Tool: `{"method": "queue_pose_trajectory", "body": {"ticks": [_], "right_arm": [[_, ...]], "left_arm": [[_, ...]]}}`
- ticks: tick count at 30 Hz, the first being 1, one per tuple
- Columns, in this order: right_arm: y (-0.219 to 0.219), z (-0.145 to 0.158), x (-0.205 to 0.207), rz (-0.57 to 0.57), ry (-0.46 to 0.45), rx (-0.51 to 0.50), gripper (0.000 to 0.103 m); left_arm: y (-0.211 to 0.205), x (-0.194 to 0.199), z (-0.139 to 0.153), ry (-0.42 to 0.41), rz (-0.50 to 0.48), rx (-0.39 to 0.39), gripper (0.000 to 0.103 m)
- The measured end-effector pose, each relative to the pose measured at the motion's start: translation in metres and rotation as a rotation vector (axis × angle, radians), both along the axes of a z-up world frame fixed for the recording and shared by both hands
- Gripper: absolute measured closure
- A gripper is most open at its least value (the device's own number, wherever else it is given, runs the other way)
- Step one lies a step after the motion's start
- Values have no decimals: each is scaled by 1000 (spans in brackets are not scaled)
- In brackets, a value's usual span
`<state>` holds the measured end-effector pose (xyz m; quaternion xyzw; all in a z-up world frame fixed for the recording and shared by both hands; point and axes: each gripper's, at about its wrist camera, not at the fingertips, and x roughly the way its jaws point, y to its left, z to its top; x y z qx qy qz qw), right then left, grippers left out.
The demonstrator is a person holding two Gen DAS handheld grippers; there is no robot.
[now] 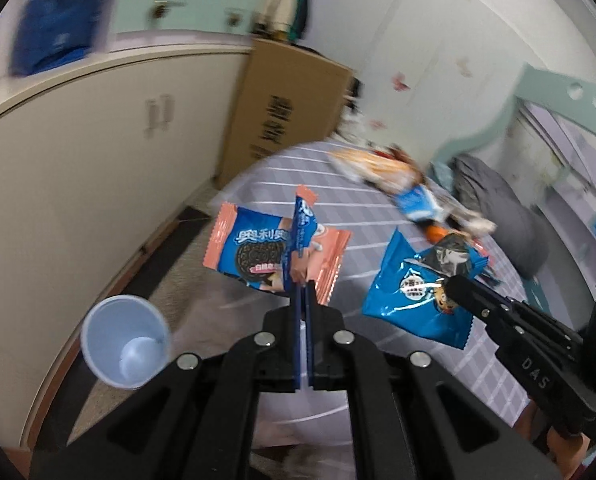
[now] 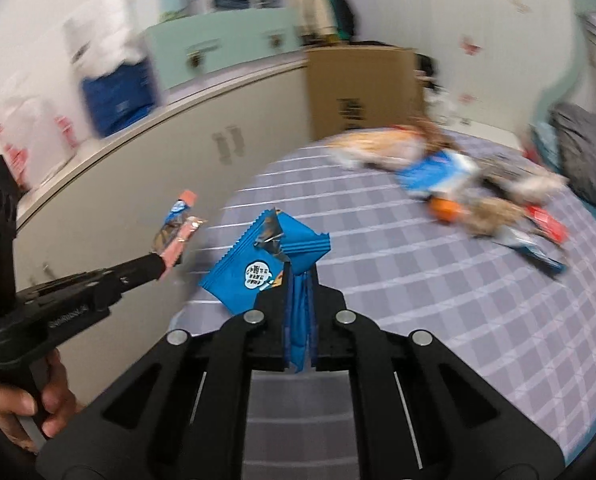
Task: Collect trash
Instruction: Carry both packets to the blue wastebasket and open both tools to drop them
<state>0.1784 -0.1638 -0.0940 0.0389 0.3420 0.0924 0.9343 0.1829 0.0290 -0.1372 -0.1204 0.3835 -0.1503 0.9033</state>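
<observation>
Left hand-held gripper (image 1: pixel 303 292) clamps the cookie wrapper (image 1: pixel 274 254), right hand-held gripper (image 2: pixel 299 276) the blue packet (image 2: pixel 266 268) — trash behind (image 2: pixel 437 168) blurred.

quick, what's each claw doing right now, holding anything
Left claw: shut on the pink-and-blue cookie wrapper.
Right claw: shut on the blue snack wrapper.

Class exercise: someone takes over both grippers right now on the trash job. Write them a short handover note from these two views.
Left gripper: shut on a pink and blue cookie wrapper, lifted off the bed.
Right gripper: shut on a blue snack wrapper, also lifted.
Done: two wrappers picked up.
Left: drop both; no bin is in view. A blurred pile of wrappers still lies further back on the bed. A paper cup sits low at the left.
</observation>
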Motion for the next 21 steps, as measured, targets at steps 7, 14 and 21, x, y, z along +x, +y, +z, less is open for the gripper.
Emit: {"method": "queue_pose_trajectory", "body": {"ticks": [7,14,21], "right_arm": [[125,-22,27,205,13,-41,97],[232,-105,65,334,87,-124,97],[274,-199,119,341,230,-145,97]], "left_arm": [[125,4,-50,91,234,38,101],[205,26,-142,266,362,31,101],[214,67,-220,356,333,27,101]]}}
